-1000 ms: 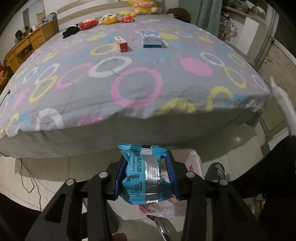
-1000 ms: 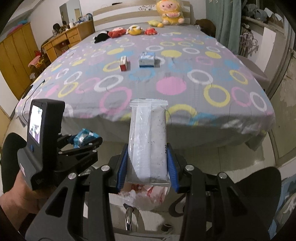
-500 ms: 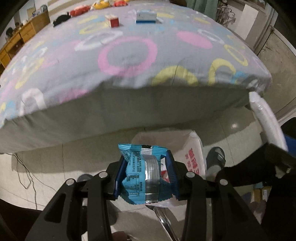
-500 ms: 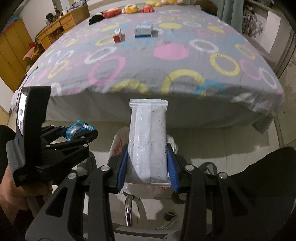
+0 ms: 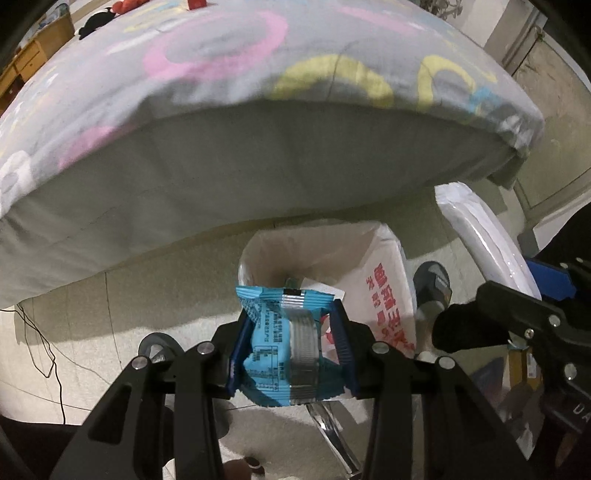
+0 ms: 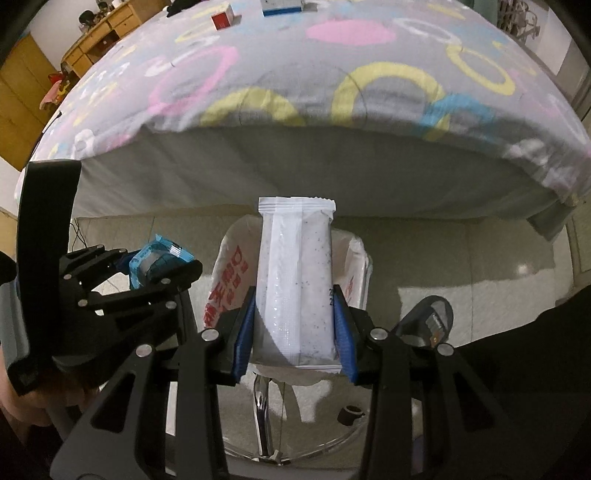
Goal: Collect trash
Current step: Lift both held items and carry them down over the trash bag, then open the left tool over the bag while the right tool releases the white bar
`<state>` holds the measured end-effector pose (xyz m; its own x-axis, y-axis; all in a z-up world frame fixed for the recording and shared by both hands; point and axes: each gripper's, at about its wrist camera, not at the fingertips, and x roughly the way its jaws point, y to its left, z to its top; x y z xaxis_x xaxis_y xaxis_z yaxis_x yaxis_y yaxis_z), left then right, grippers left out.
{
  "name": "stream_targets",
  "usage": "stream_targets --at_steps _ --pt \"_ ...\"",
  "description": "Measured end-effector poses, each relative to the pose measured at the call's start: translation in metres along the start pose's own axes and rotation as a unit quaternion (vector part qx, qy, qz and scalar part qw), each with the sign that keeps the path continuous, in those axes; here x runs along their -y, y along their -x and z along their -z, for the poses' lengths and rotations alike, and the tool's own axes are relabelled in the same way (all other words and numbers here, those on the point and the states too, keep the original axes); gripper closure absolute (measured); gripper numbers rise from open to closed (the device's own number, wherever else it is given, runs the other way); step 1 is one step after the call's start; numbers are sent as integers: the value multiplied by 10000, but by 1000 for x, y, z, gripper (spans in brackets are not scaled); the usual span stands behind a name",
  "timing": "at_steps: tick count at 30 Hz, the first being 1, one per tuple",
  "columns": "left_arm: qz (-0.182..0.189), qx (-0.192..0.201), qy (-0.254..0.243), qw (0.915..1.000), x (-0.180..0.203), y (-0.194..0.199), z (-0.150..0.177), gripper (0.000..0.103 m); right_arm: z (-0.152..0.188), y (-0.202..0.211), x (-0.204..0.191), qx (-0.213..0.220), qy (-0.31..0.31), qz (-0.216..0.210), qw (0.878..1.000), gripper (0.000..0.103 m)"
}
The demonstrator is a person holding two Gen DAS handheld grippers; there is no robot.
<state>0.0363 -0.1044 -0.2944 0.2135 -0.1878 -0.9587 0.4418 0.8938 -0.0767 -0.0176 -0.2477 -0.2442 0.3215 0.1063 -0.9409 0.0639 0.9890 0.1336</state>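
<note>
My left gripper [image 5: 291,347] is shut on a blue snack wrapper [image 5: 284,343] and holds it above the near rim of a white plastic trash bag [image 5: 384,280] with red print, standing open on the floor. My right gripper [image 6: 295,328] is shut on a long white speckled wrapper [image 6: 295,280], held upright over the same bag [image 6: 225,284]. The left gripper with its blue wrapper [image 6: 155,262] shows at the left of the right wrist view. The white wrapper [image 5: 484,240] shows at the right of the left wrist view.
The bed [image 6: 295,85] with a grey ringed sheet rises just behind the bag. A red box [image 6: 222,19] and a blue-white box [image 6: 282,7] lie far back on it. A shoe [image 6: 432,321] stands right of the bag. Cables [image 5: 40,354] trail at left.
Both grippers have moved down and forward from bed height toward the floor. The trash bag has come into full view beneath them. Both wrappers stay gripped.
</note>
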Motion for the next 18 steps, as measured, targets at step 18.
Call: stream_targets --at_steps 18 --pt "-67 -677 -3 9977 3 -57 4 63 -12 -59 2 -562 128 1 9983 65"
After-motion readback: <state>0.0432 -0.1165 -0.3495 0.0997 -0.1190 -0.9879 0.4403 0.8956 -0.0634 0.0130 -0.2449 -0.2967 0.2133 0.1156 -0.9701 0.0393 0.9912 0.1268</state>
